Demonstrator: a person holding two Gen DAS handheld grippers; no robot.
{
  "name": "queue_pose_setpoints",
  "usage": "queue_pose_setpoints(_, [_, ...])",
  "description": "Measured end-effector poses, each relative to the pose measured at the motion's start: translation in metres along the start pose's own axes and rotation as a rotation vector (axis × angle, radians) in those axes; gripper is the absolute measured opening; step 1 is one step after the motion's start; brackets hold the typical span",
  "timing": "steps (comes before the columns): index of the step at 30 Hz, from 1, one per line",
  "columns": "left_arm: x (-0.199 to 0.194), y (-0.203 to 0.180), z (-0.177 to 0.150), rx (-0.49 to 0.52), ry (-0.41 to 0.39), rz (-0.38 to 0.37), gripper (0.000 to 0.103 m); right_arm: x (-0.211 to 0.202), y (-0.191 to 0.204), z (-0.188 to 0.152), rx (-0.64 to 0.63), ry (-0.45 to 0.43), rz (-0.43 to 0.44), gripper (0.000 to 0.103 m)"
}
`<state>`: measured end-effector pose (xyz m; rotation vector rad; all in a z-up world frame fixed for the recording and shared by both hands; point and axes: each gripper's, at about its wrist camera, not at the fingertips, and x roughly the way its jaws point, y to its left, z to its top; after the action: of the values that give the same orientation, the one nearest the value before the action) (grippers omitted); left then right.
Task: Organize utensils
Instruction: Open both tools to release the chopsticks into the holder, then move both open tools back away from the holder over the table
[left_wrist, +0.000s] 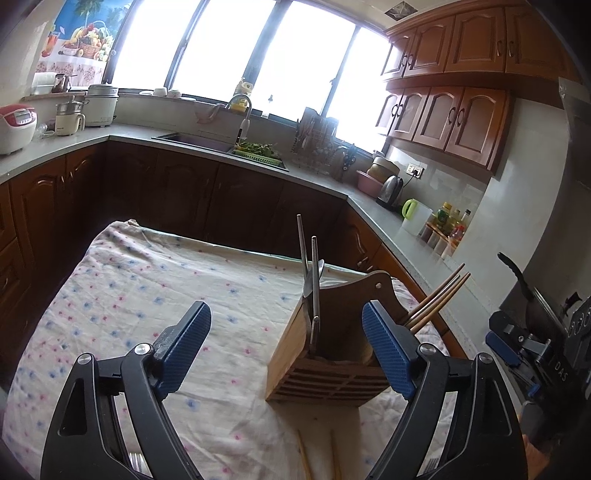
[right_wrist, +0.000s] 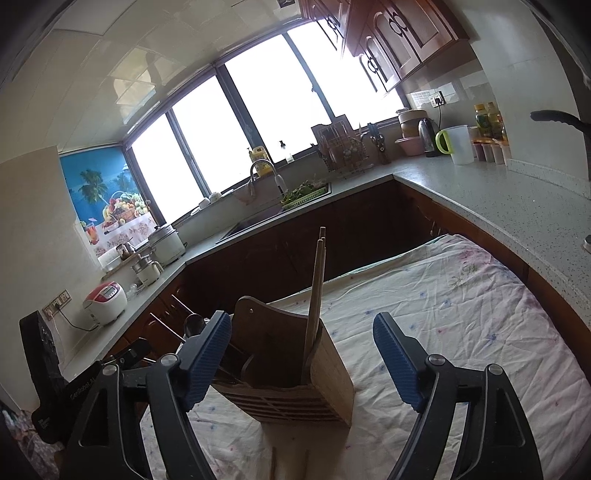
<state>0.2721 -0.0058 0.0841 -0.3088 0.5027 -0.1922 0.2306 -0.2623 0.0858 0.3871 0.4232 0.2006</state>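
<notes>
1. On the flowered cloth (left_wrist: 147, 288) that covers the table stands a wooden holder (left_wrist: 328, 354), the landmark for everything else.
2. Inside the holder, toward its left side in the left wrist view, two metal chopsticks (left_wrist: 314, 280) stand nearly upright, with a dark spoon (left_wrist: 312, 278) leaning among them.
3. At the holder's right side, a bundle of wooden chopsticks (left_wrist: 439, 299) leans outward over the rim; in the right wrist view they rise tall and slightly tilted from the holder's right compartment.
4. The holder has a slatted front and a curved, raised back panel (right_wrist: 266, 317).
5. In front of the holder, on the cloth, two more wooden chopsticks (left_wrist: 304, 458) lie loose, only partly in view at the picture's lower edge.
6. The left gripper (left_wrist: 286, 343) hangs just in front of the holder with its blue pads (left_wrist: 184, 343) spread wide, nothing between them.
7. The right gripper (right_wrist: 301, 354) is likewise spread wide and grips nothing; the holder shows between its fingers, closer to its left pad (right_wrist: 207, 358).
8. Behind the holder, well apart, a counter (left_wrist: 207, 144) runs around the room with a sink (left_wrist: 195, 142) under a bright window (left_wrist: 229, 40).
9. Right of the holder on that counter stand a kettle (left_wrist: 389, 188) and a white jug (left_wrist: 415, 218) with a green handle.
</notes>
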Motion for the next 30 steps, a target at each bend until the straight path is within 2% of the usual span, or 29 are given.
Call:
queue_pose_setpoints(9, [-0.029, 0.003, -0.019, -0.007, 0.001, 0.009, 0.089, -0.027, 0.009, -0.014, -0.024, -0.003, 0.0, 0.083])
queue_pose_setpoints(15, [-0.052, 0.008, -0.028, -0.014, -0.007, 0.009, 0.09, -0.056, 0.016, -0.022, -0.04, -0.041, 0.007, 0.089])
queue_pose_setpoints(23, [-0.087, 0.013, -0.043, -0.033, -0.018, 0.021, 0.092, -0.083, 0.029, -0.04, -0.064, -0.046, 0.029, 0.09])
queue_pose_setpoints(26, [-0.101, 0.012, -0.052, -0.021, -0.033, 0.043, 0.098, -0.094, 0.035, -0.047, -0.094, -0.055, 0.026, 0.091])
queue_pose_setpoints(30, [-0.118, 0.008, -0.066, 0.015, -0.051, 0.057, 0.099, -0.111, 0.044, -0.061, -0.149, -0.075, 0.017, 0.094])
